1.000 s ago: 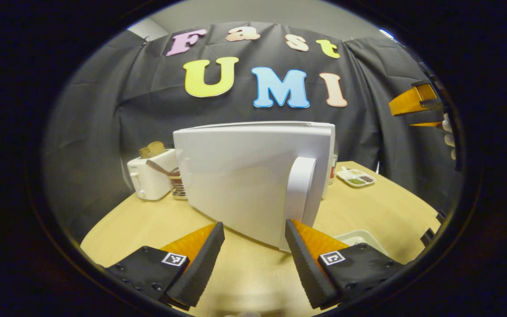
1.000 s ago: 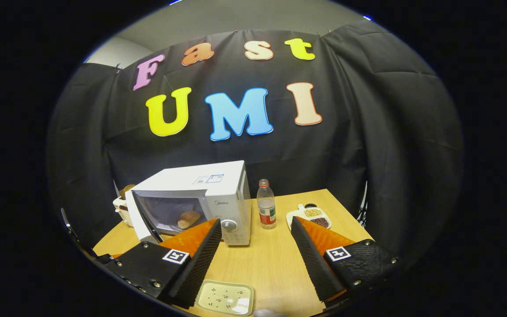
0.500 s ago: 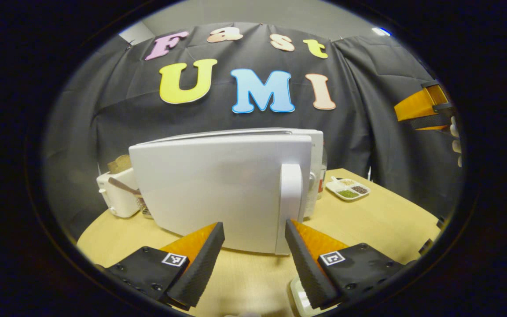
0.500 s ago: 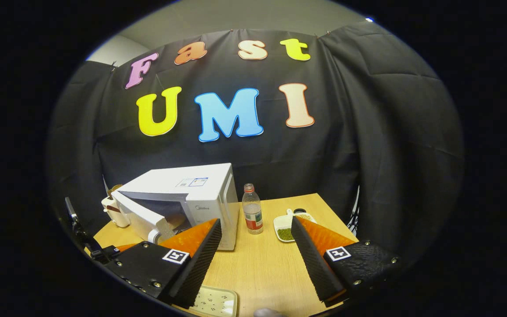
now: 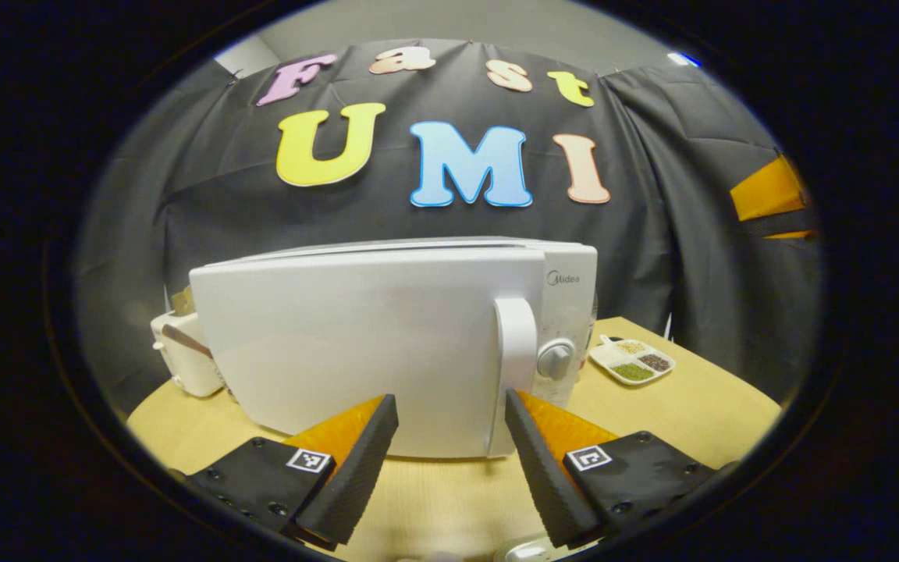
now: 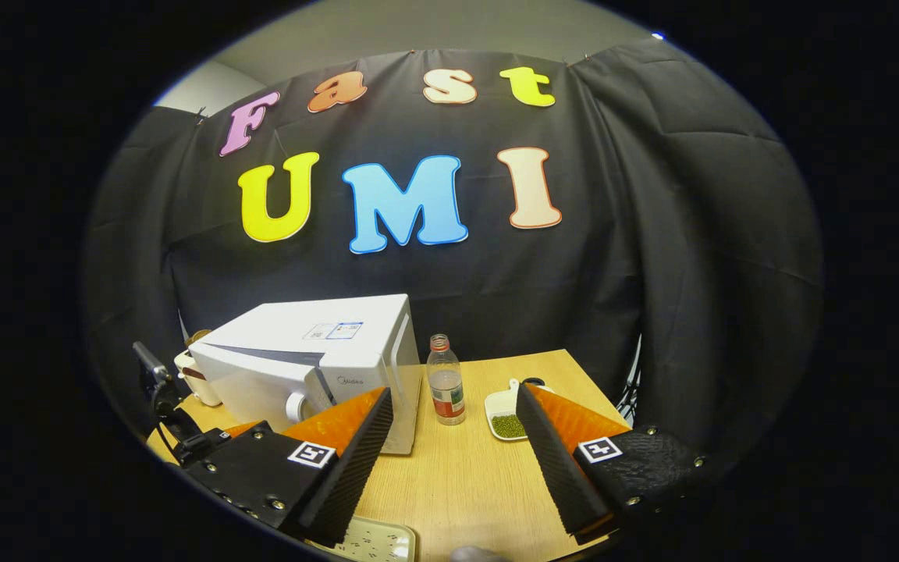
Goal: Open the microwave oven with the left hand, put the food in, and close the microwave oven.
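The white microwave (image 5: pixel 387 343) stands on the wooden table (image 5: pixel 676 406), its door almost closed and covering the inside. In the right gripper view the microwave (image 6: pixel 317 363) still has a narrow dark gap along the door's top edge. My left gripper (image 5: pixel 449 406) is open, just in front of the door's lower edge, with one fingertip below the upright handle (image 5: pixel 516 359). Whether it touches the door I cannot tell. My right gripper (image 6: pixel 453 398) hangs open above the table, well back from the microwave, holding nothing. It also appears, held high, as the right gripper (image 5: pixel 769 199) at the far right.
A white toaster (image 5: pixel 180 359) stands left of the microwave. A plastic bottle (image 6: pixel 445 390) and a divided dish of grains (image 5: pixel 631 363) sit to its right. A pale tray (image 6: pixel 364 542) lies at the table's near edge.
The microwave door has swung from wide open to almost closed, with my left gripper following it in. The right gripper has drifted slightly back and stayed open.
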Demonstrator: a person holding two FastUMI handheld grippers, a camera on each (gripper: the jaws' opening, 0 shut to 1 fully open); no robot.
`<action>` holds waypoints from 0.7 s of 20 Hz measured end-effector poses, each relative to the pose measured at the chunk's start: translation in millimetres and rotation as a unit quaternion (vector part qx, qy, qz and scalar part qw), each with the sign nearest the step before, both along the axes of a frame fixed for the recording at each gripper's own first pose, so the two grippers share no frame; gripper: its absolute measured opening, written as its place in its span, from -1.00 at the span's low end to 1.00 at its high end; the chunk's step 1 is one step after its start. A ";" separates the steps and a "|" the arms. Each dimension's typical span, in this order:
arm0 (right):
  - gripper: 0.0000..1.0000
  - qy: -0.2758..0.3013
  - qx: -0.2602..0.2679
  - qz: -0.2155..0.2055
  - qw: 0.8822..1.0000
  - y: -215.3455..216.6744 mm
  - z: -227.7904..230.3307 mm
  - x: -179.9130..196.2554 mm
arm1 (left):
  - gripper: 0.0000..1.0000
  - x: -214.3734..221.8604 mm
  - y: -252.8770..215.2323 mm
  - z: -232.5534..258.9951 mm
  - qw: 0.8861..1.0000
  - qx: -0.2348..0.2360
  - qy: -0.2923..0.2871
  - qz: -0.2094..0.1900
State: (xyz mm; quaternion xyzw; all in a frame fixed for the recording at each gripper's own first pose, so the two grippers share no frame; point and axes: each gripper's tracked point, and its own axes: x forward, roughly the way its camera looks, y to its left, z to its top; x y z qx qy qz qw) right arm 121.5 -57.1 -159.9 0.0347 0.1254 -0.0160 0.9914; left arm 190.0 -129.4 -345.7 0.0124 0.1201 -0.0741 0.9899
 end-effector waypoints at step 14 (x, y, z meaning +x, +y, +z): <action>0.94 0.010 0.003 0.009 1.000 -8.6 -7.0 11.8 | 0.94 17.7 -4.5 1.6 1.000 0.004 -0.009 0.021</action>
